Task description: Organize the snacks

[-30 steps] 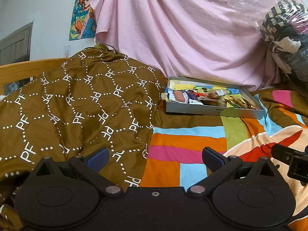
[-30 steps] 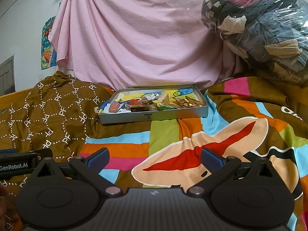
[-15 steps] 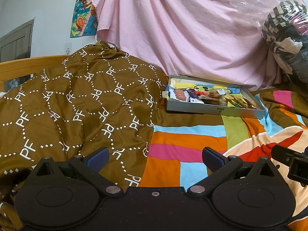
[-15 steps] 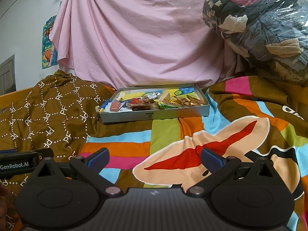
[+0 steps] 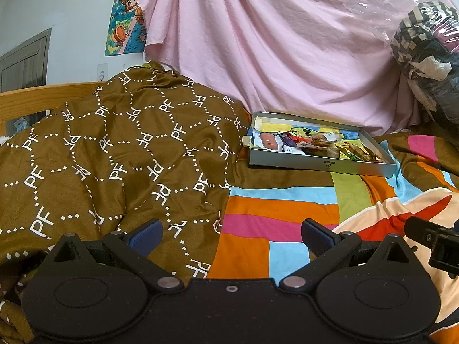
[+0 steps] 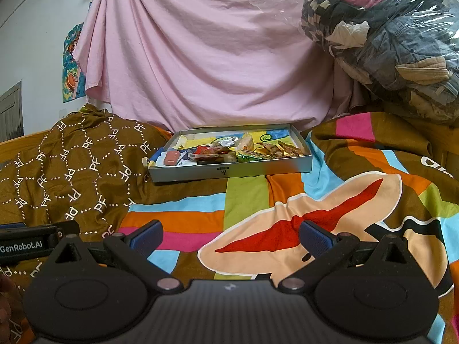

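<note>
left tool (image 5: 231,233), right tool (image 6: 231,233): both released | rectangular grey tray (image 6: 229,172): crinkly snack wrappers (image 6: 229,152)

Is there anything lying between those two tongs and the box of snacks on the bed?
Nothing visible does. Both the right tongs and the left tongs are open and empty, and only flat striped bedspread lies between them and the snack tray. The bunched brown blanket sits to the tray's left, off the direct line.

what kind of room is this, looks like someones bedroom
Most likely a bedroom: a bed with a striped colourful sheet and a brown patterned blanket, a wooden bed frame, and a cartoon poster on the wall. The snack tray sits on the bed.
</note>
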The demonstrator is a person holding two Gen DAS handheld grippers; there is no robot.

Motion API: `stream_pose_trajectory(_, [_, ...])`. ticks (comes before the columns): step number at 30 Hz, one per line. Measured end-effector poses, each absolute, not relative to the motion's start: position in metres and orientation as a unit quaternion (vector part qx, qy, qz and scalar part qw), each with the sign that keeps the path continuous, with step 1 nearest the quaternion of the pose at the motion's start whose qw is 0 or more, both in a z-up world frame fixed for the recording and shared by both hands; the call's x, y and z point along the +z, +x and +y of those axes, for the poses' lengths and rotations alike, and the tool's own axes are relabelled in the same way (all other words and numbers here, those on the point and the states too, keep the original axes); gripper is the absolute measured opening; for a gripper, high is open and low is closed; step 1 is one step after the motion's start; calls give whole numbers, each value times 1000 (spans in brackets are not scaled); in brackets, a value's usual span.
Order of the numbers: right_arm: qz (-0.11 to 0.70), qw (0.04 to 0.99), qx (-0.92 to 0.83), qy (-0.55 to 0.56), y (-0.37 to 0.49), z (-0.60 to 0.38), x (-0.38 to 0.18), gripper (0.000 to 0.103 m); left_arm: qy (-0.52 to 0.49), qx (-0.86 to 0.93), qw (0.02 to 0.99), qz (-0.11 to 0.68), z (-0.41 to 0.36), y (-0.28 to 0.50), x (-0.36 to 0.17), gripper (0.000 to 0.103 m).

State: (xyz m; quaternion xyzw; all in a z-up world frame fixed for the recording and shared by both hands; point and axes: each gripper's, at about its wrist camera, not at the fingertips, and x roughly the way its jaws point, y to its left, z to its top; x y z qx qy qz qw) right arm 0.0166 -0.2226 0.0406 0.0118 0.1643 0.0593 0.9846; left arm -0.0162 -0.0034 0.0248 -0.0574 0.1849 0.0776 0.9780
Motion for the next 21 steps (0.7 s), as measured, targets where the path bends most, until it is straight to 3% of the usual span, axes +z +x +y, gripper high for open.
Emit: stream_pose_trajectory(21, [165, 984, 59, 12, 17, -223, 41, 103, -41, 94, 976, 193, -9, -19, 28, 102])
